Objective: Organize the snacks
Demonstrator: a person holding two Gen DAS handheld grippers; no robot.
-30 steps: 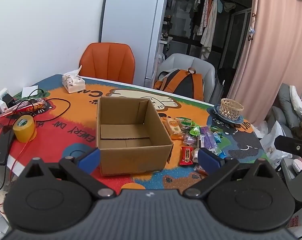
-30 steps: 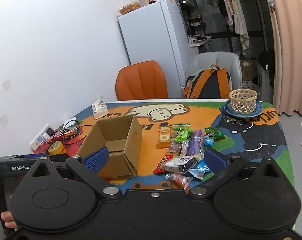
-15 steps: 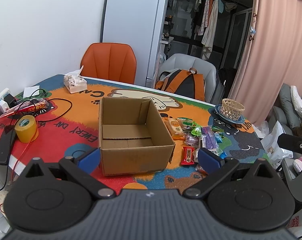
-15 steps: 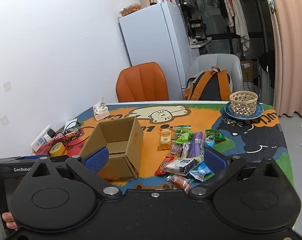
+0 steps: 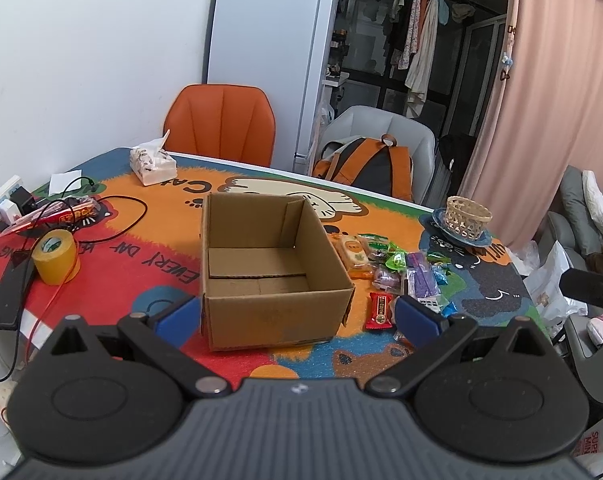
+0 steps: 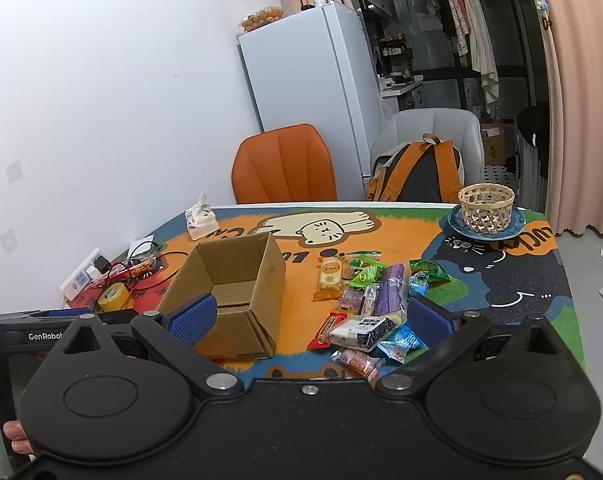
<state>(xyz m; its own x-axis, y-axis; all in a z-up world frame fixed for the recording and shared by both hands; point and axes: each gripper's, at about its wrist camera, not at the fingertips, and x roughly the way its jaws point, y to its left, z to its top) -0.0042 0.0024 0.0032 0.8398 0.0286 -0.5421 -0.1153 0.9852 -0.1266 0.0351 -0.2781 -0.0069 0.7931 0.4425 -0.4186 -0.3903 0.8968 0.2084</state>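
**Snacks were all out, box was empty**

Both grippers were spread wide and holding nothing: the left gripper hung over the near edge of the cardboard box, the right gripper just right of the box, above the snack pile. The box sat open-side up, nothing inside.

The snacks lay right beside the box. They looked light, crinkly and slippery, so I'd pinch across the narrow middle. The red bar nearest the box ran lengthwise away from the grippers, tilted slightly; the purple pack pointed much the same way.
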